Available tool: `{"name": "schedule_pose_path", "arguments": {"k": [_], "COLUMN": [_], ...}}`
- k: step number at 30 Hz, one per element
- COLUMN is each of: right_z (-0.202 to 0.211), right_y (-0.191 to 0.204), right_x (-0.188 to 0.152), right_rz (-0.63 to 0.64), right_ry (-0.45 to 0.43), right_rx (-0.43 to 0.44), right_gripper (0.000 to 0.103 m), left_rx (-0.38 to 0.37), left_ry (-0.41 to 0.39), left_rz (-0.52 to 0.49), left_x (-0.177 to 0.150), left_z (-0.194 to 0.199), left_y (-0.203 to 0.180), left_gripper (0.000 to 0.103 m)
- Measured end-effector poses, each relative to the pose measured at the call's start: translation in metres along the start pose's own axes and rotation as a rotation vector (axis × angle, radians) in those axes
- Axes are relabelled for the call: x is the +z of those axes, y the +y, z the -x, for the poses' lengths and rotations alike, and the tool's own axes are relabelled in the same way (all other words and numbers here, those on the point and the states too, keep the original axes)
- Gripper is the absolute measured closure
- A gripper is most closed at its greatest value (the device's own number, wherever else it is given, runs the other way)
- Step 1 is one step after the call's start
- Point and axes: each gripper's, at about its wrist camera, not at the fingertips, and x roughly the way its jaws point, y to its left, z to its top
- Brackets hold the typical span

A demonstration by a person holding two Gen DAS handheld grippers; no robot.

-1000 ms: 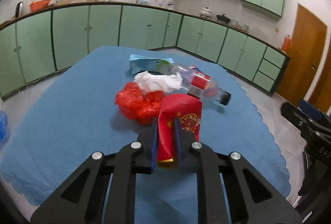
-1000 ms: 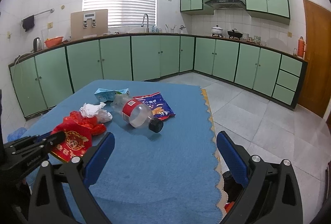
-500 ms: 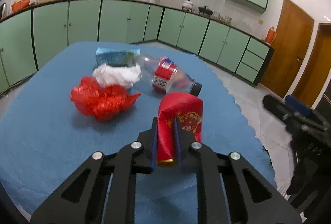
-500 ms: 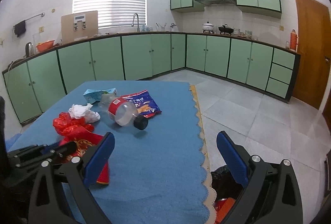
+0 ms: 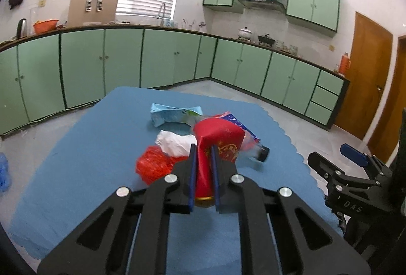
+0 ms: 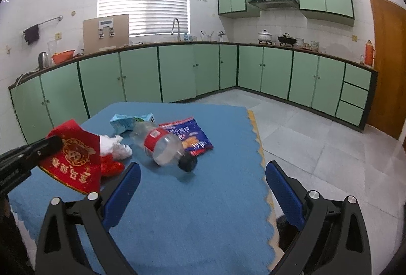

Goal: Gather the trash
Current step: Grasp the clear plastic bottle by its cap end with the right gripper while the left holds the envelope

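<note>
Pinching a red packet [image 5: 218, 145], left gripper [image 5: 203, 168]; only right view showing right gripper [image 6: 200, 188] agape.

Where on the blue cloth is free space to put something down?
Bare cloth lies between the plastic bottle and the near edge, and right of the snack bag. Crowded: around the white tissue and red bag.

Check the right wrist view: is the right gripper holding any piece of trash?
No: the right gripper stands wide open above the blue cloth with nothing between its fingers, while the left gripper clamps the red packet.
</note>
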Motion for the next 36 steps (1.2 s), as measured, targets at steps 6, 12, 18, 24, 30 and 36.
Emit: {"name": "schedule_pose_path", "arguments": {"k": [6, 12, 18, 24, 30, 36], "right_z": [-0.041, -0.076, -0.102, -0.118, -0.127, -0.117], "right_y": [0.004, 0.005, 0.006, 0.005, 0.006, 0.009], "right_x": [0.004, 0.000, 0.003, 0.003, 0.003, 0.001], "right_rz": [0.010, -0.004, 0.010, -0.002, 0.008, 0.010], "right_ry": [0.043, 0.124, 0.190, 0.234, 0.266, 0.271], "right_rx": [0.052, 0.116, 0.195, 0.251, 0.295, 0.339], "right_gripper": [0.011, 0.020, 0.028, 0.030, 0.041, 0.055], "left_rx": [0.037, 0.056, 0.078, 0.095, 0.102, 0.111], "left_ry": [-0.019, -0.003, 0.012, 0.018, 0.028, 0.024], "left_rz": [0.008, 0.030, 0.043, 0.039, 0.035, 0.024], "left_x": [0.008, 0.013, 0.017, 0.019, 0.019, 0.018], "left_z": [-0.012, -0.029, -0.039, -0.042, -0.045, -0.045], "left_y": [0.008, 0.016, 0.022, 0.022, 0.021, 0.020], "left_gripper": [0.094, 0.094, 0.094, 0.094, 0.094, 0.094]}}
